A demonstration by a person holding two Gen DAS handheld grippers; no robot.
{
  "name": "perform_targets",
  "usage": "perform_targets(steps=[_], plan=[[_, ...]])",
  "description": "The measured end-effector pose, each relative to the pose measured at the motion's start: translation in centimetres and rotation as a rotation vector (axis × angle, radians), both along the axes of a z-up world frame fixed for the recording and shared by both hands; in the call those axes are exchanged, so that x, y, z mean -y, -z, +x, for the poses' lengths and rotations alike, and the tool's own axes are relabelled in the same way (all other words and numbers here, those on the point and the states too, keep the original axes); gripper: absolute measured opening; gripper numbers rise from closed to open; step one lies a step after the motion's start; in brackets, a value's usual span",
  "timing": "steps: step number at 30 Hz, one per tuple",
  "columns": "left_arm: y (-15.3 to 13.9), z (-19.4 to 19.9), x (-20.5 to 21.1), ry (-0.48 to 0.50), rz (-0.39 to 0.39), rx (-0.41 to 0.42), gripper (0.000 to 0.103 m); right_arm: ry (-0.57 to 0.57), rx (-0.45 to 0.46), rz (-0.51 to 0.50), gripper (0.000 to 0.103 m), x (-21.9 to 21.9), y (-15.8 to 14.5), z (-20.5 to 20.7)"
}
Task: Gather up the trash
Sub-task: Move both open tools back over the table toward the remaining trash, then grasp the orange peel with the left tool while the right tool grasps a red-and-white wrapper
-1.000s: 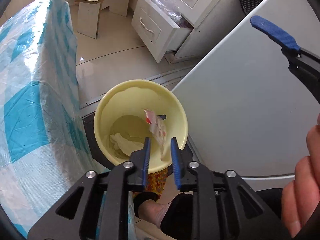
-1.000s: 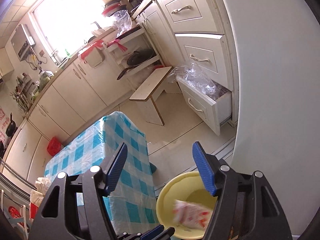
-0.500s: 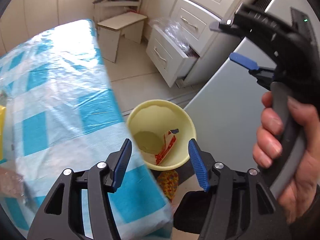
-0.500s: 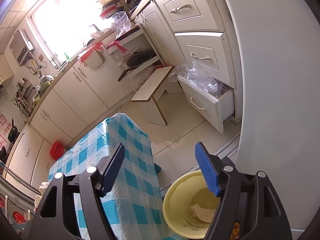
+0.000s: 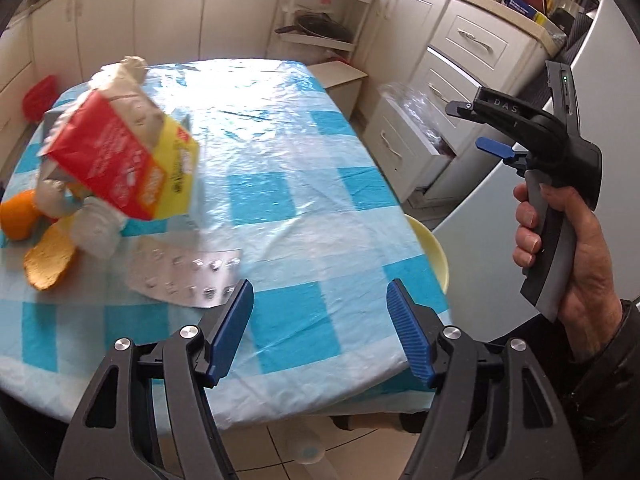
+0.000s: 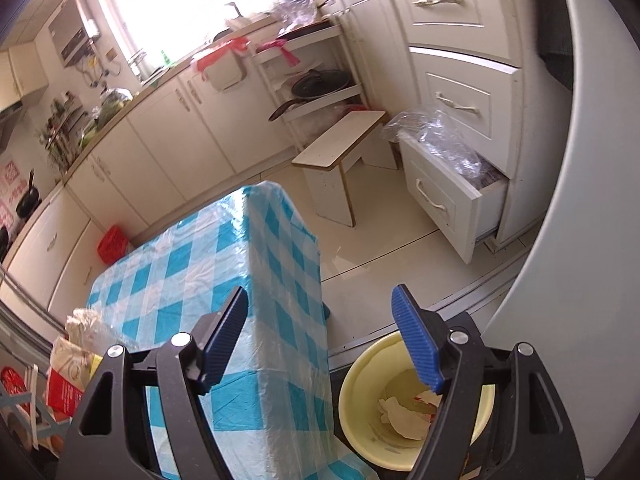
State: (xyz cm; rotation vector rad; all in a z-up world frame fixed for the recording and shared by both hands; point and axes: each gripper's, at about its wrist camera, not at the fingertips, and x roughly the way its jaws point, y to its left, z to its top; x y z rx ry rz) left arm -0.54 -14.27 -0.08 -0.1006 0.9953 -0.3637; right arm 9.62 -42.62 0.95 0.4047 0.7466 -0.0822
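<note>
Above the checked tabletop point(image 5: 304, 184), my left hand-held gripper point(image 5: 320, 328) hangs with its jaws spread wide, holding nothing. At the tabletop's left edge lie the remaining trash: orange peel point(image 5: 48, 256), a red-and-yellow carton point(image 5: 128, 160) and crumpled tissue point(image 5: 96, 228), with a foil blister pack point(image 5: 188, 276) just beside them, nearer the front edge. Off the tabletop's right edge stands the yellow bin point(image 6: 368, 396), already holding crumpled paper point(image 6: 404, 420). My right hand-held gripper point(image 6: 320, 336) hovers over it, jaws wide apart and empty.
</note>
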Motion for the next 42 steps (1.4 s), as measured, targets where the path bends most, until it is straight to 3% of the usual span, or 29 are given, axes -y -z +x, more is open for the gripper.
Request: perform_targets(steps=[9, 15, 19, 25, 30, 33, 38, 42], plan=[[-0.7, -0.5, -9.1, -0.228, 0.003, 0.033, 0.069, -0.206, -0.044, -0.095, 0.076, -6.1, 0.8, 0.9], [-0.9, -0.1, -12.6, -0.352, 0.005, 0.046, 0.071, -0.399, -0.039, -0.176, 0.076, -11.2, 1.3, 0.5], [-0.9, -0.2, -13.7, -0.386, 0.019, 0.054, 0.072, -0.581, 0.013, -0.208, 0.08, -15.2, 0.9, -0.7], [-0.6, -0.1, -15.6, -0.435, 0.04, 0.051, 0.072, -0.854, 0.141, -0.347, 0.081, -23.3, 0.6, -3.9], [-0.3, -0.1, -17.3, -0.475, 0.045, 0.034, 0.073, -0.928, 0.214, -0.46, 0.081, -28.6, 1.0, -5.0], [-0.1, -0.3, -18.2, -0.504, 0.042, 0.031, 0.075, -0.902, 0.231, -0.452, 0.08, -28.9, 0.7, -4.5], [1.0, 0.1, -19.8, -0.546, 0.022, -0.008, 0.076, -0.845, 0.196, -0.3, 0.034, -27.2, 0.3, -3.1], [1.9, 1.5, -20.0, -0.548, 0.027, -0.018, 0.076, -0.792, 0.176, -0.211, 0.014, -24.9, 0.2, -2.5]])
